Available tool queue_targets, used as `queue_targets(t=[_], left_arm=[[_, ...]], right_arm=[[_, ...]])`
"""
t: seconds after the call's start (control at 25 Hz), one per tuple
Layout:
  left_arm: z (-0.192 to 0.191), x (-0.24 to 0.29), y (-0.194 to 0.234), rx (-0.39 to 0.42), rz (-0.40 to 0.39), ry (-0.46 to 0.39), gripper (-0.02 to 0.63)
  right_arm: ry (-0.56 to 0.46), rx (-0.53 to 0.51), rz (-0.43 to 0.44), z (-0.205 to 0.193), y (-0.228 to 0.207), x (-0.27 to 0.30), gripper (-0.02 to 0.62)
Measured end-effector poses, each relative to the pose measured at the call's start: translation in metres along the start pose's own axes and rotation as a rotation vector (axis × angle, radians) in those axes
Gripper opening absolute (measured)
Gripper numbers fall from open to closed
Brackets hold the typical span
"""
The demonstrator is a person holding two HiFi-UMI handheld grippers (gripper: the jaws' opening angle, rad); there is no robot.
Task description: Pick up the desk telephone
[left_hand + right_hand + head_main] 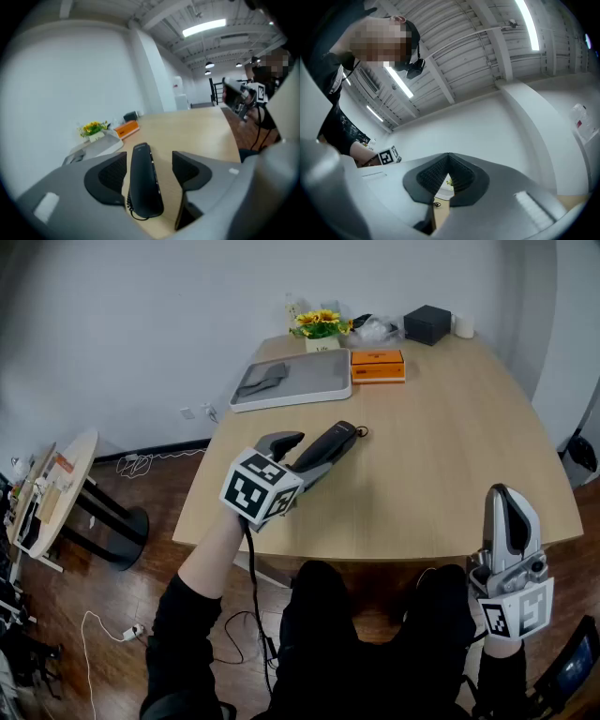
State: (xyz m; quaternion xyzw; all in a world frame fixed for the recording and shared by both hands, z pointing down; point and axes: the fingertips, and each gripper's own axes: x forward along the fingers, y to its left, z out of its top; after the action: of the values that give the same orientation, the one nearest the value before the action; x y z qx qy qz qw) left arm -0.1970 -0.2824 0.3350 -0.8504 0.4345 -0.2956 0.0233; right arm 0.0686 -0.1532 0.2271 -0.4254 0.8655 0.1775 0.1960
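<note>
My left claw [298, 451] was low over the table [441, 427], jaws wide and straddling the black phone handset [144, 180], which lay flat between them. I judged it lined up for a squeeze. My right claw [507, 507], jaws together and empty, was held beyond the table's near edge, out of the way.

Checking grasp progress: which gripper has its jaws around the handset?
The left gripper, jaws open either side of the black handset; the right gripper is shut and empty.
</note>
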Motion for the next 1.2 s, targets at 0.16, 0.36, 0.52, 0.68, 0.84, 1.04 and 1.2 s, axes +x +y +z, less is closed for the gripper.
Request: queue_targets(t=[0.16, 0.36, 0.52, 0.68, 0.84, 1.04, 1.2], left_arm=[[-0.028, 0.039, -0.001, -0.026, -0.095, 0.238, 0.323], [-0.039, 0.057, 0.002, -0.016, -0.134, 0.394, 0.339], [-0.049, 0.063, -0.002, -0.025, -0.198, 0.478, 0.324], [-0.053, 0.065, 0.001, -0.019, -0.215, 0.524, 0.287], [-0.055, 0.065, 0.0, -0.027, -0.225, 0.571, 0.294], [-0.066, 0.07, -0.004, 0.0, -0.216, 0.63, 0.318], [-0.073, 0.073, -0.009, -0.014, -0.254, 0.635, 0.318]], right_arm=[[0.026, -0.001, 0.023, -0.002, 0.004, 0.0, 0.0], [0.032, 0.006, 0.024, -0.005, 0.001, -0.001, 0.0], [0.03, 0.01, 0.013, -0.005, -0.001, -0.002, 0.0], [0.029, 0.013, 0.01, -0.004, -0.002, -0.004, 0.0], [0.033, 0.014, 0.012, -0.005, -0.001, -0.004, 0.0], [0.03, 0.006, 0.014, -0.004, 0.0, -0.004, 0.0], [0.027, 0.0, 0.02, -0.003, 0.001, -0.003, 0.0]])
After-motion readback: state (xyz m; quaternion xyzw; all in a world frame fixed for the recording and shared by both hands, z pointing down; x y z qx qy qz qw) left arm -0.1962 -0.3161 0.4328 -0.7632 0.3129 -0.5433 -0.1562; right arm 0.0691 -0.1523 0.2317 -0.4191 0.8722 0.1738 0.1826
